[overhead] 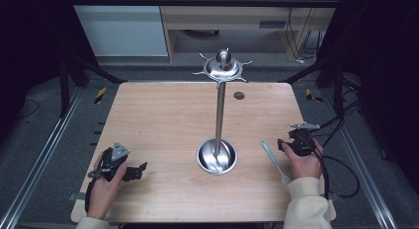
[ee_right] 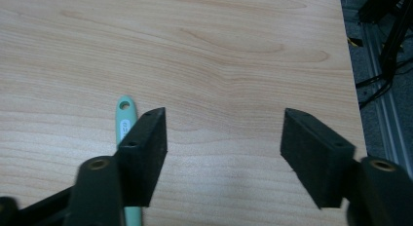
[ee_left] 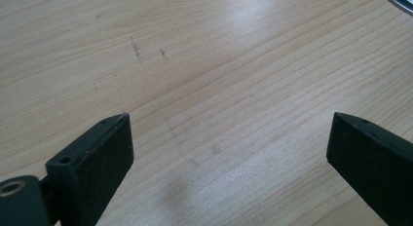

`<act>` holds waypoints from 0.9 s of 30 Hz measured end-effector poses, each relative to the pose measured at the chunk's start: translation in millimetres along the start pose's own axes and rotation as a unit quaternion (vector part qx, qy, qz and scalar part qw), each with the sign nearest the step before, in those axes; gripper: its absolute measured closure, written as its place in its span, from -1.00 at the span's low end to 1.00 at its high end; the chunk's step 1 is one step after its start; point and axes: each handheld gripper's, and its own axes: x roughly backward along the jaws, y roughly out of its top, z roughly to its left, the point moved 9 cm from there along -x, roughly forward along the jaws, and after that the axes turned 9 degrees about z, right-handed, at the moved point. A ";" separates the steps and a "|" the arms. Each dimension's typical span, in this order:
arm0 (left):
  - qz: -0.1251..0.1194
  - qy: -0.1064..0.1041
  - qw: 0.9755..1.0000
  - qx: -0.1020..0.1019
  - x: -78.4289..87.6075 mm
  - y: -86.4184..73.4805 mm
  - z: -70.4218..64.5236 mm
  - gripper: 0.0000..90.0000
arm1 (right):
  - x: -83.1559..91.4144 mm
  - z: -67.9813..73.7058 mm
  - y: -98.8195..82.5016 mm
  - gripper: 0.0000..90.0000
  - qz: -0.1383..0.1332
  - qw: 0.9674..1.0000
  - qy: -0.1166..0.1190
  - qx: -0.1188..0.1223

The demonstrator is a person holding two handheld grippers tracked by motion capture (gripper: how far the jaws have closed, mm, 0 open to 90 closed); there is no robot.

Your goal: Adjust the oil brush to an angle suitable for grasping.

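1. a steel stand (overhead: 220, 110) rises from its round base (overhead: 216, 157) mid-bench, well left of the pale green spatula (overhead: 273, 160).
2. the spatula lies flat just beside the right gripper (ee_right: 224, 138), jaws apart; the left gripper (ee_left: 229, 143) gapes over bare wood.
3. the wooden bench (overhead: 163, 120) stands on grey floor.

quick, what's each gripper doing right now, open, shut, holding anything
left gripper: open, nothing between its jaws, bare table below.
right gripper: open, holding nothing; the green utensil handle lies beside one jaw, outside the gap.
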 end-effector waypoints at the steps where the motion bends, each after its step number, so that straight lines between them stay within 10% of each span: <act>1: 0.000 0.000 1.000 0.000 0.1 0.0 0.1 -0.93 | -3.3 4.5 0.9 0.05 0.009 1.000 0.003 0.017; 12: 0.001 0.002 1.000 -0.001 -0.5 -0.4 0.3 -0.93 | -19.5 24.3 3.0 0.89 0.052 0.994 0.042 0.082; 27: 0.004 0.001 1.000 -0.003 -0.5 -0.8 0.2 -0.93 | -34.9 37.3 1.7 1.00 0.066 0.991 0.068 0.097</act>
